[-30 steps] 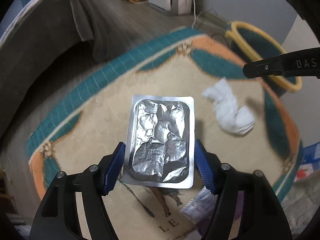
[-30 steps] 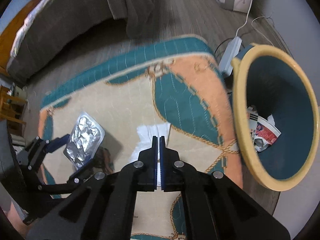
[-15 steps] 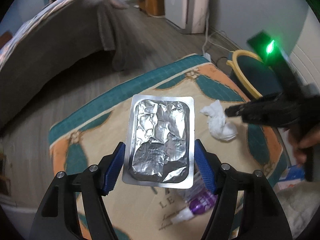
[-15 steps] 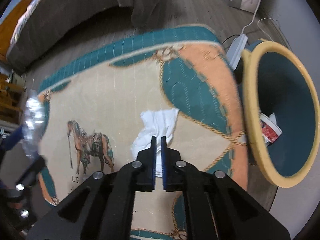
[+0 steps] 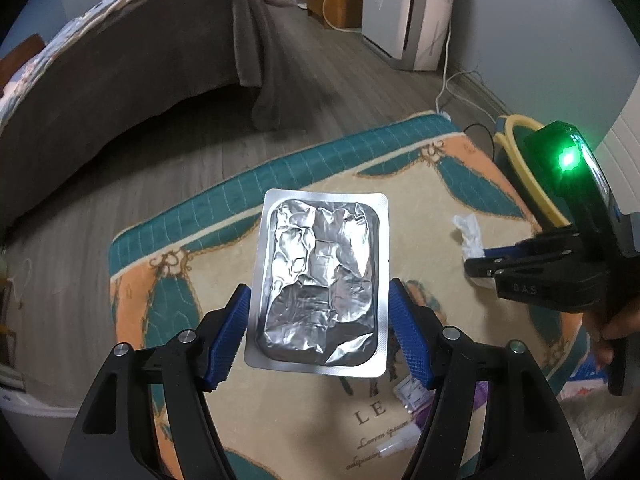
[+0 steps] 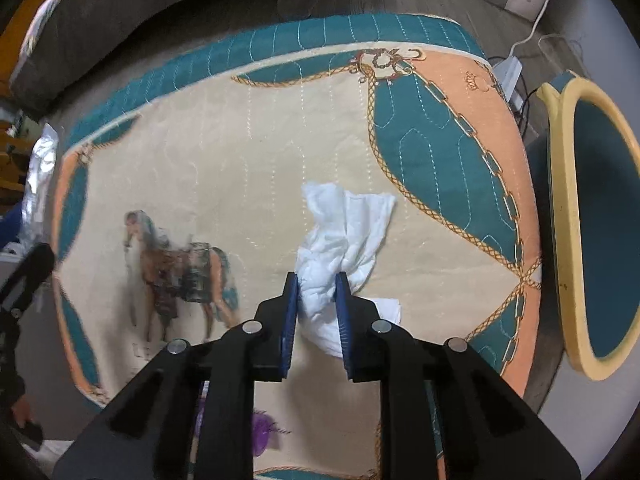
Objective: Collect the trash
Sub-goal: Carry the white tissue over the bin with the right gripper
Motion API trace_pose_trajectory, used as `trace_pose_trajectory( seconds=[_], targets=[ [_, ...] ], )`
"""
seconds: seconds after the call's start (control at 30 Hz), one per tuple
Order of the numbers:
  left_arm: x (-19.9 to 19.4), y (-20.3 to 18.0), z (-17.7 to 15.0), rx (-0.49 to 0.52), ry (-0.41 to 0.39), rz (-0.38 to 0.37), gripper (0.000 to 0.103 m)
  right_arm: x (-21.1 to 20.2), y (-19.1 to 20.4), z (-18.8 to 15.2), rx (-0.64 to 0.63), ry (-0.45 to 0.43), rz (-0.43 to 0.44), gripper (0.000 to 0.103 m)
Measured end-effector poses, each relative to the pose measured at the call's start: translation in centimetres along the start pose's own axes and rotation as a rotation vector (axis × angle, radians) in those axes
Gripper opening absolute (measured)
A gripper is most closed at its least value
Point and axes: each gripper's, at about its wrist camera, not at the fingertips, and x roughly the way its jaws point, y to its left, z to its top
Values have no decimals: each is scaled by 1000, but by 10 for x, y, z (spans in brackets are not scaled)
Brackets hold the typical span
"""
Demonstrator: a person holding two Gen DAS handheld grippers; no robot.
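Observation:
A silver foil blister pack (image 5: 320,280) hangs above the rug, and my left gripper (image 5: 319,289) is shut on its two long edges. In the right wrist view the pack (image 6: 40,168) shows at the far left edge. A crumpled white tissue (image 6: 348,224) lies on the patterned rug (image 6: 240,152). My right gripper (image 6: 316,280) points down over its near end. The jaws stand a little apart, with the tissue filling the gap between the blue pads. The left wrist view shows the same gripper (image 5: 486,262) at the tissue (image 5: 468,232). A teal bin with a yellow rim (image 6: 560,200) stands right of the rug.
A purple wrapper (image 6: 264,432) and small scraps (image 5: 412,392) lie on the rug's near side. A bed with a grey blanket (image 5: 120,60) runs along the far left. A white appliance (image 5: 404,8) and cables (image 6: 516,76) are beyond the rug. A person's hand (image 5: 616,320) holds the right gripper.
My right gripper went from shut to slightly open and came down over the tissue. The left gripper rose with the foil pack, so more of the room shows.

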Motion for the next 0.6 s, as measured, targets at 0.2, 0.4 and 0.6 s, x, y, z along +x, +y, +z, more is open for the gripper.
trace_pose_trajectory(
  seconds=[0.2, 0.4, 0.6],
  targets=[
    [-10, -16, 8, 32, -40, 1, 69, -47, -18, 1, 40, -114, 29, 16],
    [-18, -39, 18, 70, -73, -3, 69, -94, -58, 4, 69, -223, 31, 16],
    [-15, -69, 32, 97, -97, -17, 70, -115, -103, 5, 116, -283, -25, 16]
  ],
)
